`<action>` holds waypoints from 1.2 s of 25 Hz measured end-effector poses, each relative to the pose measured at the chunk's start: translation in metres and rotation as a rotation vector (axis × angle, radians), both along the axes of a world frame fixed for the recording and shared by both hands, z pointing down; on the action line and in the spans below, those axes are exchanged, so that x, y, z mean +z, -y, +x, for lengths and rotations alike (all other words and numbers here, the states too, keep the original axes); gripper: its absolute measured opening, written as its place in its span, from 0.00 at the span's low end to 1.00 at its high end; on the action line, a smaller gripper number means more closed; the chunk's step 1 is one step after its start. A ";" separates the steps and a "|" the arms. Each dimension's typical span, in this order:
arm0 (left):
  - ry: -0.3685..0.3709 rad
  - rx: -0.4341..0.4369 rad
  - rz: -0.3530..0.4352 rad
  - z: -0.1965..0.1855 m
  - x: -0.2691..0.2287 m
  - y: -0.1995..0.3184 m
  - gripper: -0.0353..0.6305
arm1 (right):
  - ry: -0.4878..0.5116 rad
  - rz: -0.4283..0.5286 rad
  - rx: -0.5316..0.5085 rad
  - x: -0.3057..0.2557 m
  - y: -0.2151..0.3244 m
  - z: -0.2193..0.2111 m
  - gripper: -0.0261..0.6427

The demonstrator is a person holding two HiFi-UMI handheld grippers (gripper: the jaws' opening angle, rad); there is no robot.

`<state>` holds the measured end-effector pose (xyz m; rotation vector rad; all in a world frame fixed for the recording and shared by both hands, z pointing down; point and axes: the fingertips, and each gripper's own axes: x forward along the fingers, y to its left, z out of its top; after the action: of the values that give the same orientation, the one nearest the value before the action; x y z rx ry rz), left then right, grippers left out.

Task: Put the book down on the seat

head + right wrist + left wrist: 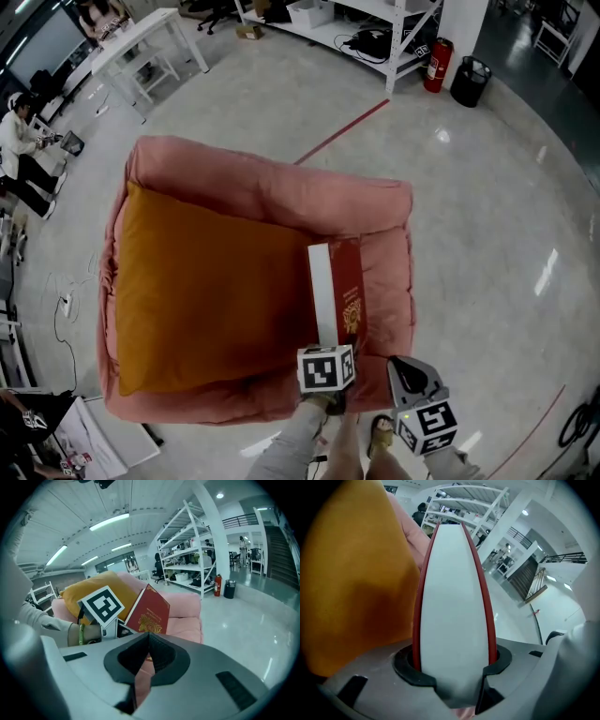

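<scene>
Red book (349, 281), pink seat (272, 192), orange cushion (206, 291)
The book's dark red cover was stamped with a gold emblem and its page edge was left white; the pale grey floor (469, 206) was crossed by a red line (342, 131).

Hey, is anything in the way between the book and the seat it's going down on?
Only the orange cushion, which lies in the pink armchair and covers most of its seat. The red book, clamped in the left hand-held gripper, is above the cushion's right edge; nothing else visible sits between.
</scene>
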<state>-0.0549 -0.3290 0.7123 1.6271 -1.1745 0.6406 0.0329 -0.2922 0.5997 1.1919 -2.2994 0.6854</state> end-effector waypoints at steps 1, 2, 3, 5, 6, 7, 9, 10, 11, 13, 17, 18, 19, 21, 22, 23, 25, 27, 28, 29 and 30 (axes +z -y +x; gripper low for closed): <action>-0.005 0.002 -0.011 0.001 0.005 0.004 0.42 | 0.000 -0.005 0.007 0.004 0.004 0.000 0.05; -0.012 0.005 -0.022 0.003 0.011 0.008 0.42 | 0.001 -0.010 0.012 0.007 0.007 0.000 0.05; -0.021 0.006 -0.034 0.004 0.016 0.011 0.42 | 0.002 -0.016 0.017 0.010 0.009 -0.001 0.05; -0.042 0.006 -0.060 0.008 0.028 0.016 0.42 | 0.004 -0.025 0.023 0.017 0.011 -0.004 0.05; -0.053 0.004 -0.073 0.009 0.034 0.018 0.42 | 0.005 -0.029 0.026 0.020 0.011 -0.005 0.05; -0.063 0.002 -0.085 0.010 0.040 0.020 0.42 | 0.005 -0.033 0.029 0.024 0.011 -0.007 0.05; -0.082 -0.002 -0.112 0.013 0.052 0.023 0.43 | 0.005 -0.042 0.037 0.029 0.010 -0.008 0.05; -0.091 -0.002 -0.125 0.015 0.057 0.024 0.43 | 0.005 -0.047 0.041 0.031 0.010 -0.009 0.05; -0.100 -0.002 -0.136 0.016 0.062 0.025 0.43 | 0.006 -0.052 0.044 0.033 0.010 -0.008 0.05; -0.116 0.001 -0.159 0.021 0.070 0.026 0.43 | 0.006 -0.059 0.047 0.037 0.008 -0.008 0.05; -0.130 0.028 -0.198 0.031 0.087 0.024 0.43 | 0.001 -0.070 0.059 0.043 0.005 -0.003 0.05; -0.126 0.035 -0.202 0.032 0.091 0.024 0.43 | 0.001 -0.072 0.064 0.044 0.004 -0.002 0.05; -0.120 0.039 -0.205 0.032 0.094 0.023 0.43 | 0.001 -0.074 0.068 0.045 0.003 -0.001 0.05; -0.110 0.046 -0.212 0.032 0.099 0.023 0.43 | 0.002 -0.076 0.074 0.045 0.001 0.001 0.05; -0.105 0.050 -0.216 0.032 0.101 0.022 0.44 | 0.001 -0.076 0.076 0.045 0.000 0.002 0.05; -0.097 0.054 -0.220 0.031 0.102 0.022 0.44 | 0.000 -0.076 0.076 0.045 -0.001 0.003 0.05; -0.070 0.065 -0.217 0.028 0.102 0.022 0.44 | 0.001 -0.077 0.075 0.043 -0.003 0.003 0.05; -0.043 0.083 -0.206 0.025 0.098 0.020 0.48 | 0.006 -0.076 0.075 0.040 -0.004 0.003 0.05; -0.033 0.088 -0.202 0.024 0.095 0.018 0.50 | 0.007 -0.073 0.074 0.038 -0.005 0.003 0.05; -0.027 0.090 -0.197 0.022 0.092 0.015 0.51 | 0.009 -0.070 0.071 0.035 -0.005 0.003 0.05; -0.023 0.087 -0.193 0.020 0.087 0.013 0.53 | 0.011 -0.067 0.067 0.032 -0.006 0.002 0.05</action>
<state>-0.0349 -0.3420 0.7998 1.5237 -0.9978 0.7642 0.0346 -0.2863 0.6321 1.2415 -2.2355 0.7885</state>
